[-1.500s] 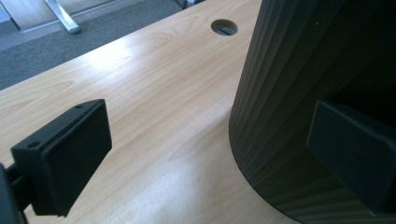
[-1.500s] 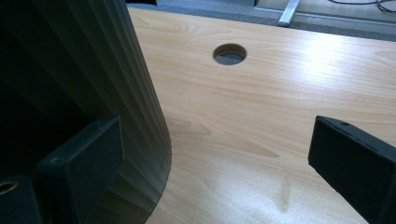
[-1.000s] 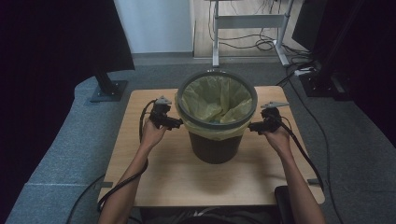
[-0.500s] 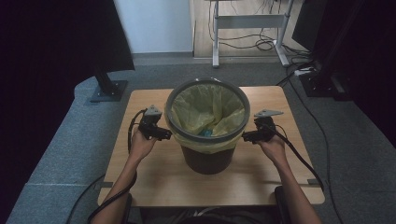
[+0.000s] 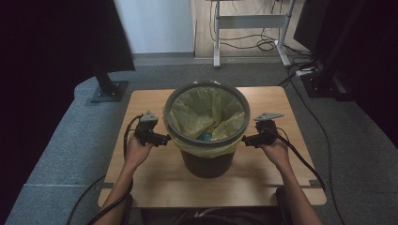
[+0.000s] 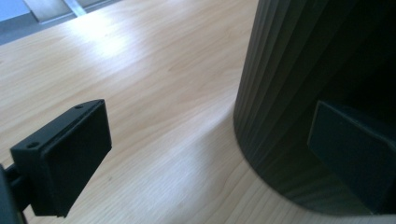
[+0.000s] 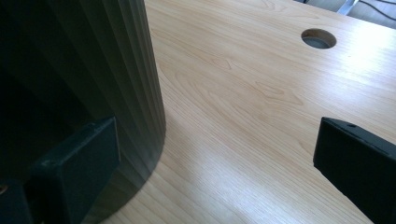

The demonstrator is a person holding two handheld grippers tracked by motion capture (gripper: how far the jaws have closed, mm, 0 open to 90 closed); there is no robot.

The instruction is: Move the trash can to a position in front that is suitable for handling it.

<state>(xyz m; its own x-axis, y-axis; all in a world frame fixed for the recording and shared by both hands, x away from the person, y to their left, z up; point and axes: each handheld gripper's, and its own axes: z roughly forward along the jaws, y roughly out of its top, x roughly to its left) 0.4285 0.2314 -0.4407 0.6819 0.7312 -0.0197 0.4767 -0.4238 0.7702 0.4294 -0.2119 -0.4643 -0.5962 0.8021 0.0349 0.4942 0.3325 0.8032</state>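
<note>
Black left claw [image 5: 165, 139] and right claw [image 5: 245, 139] gape wide beside bin [image 5: 206, 161].

Floor: grey carpet [image 5: 56, 154], wood strip beyond.
Worktop [image 5: 141, 178]: pale wood.
Back: white wall [image 5: 155, 23], metal frame [image 5: 248, 21], cables [image 5: 267, 44].

a bin [image 5: 206, 159] is standing mid-table [image 5: 263, 183], the left gripper [image 5: 164, 139] and right gripper [image 5: 246, 139] flanking it.

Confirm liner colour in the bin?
Pale yellow; the bag lines the dark ribbed bin and folds over its rim. Clearest in the high view.
</note>
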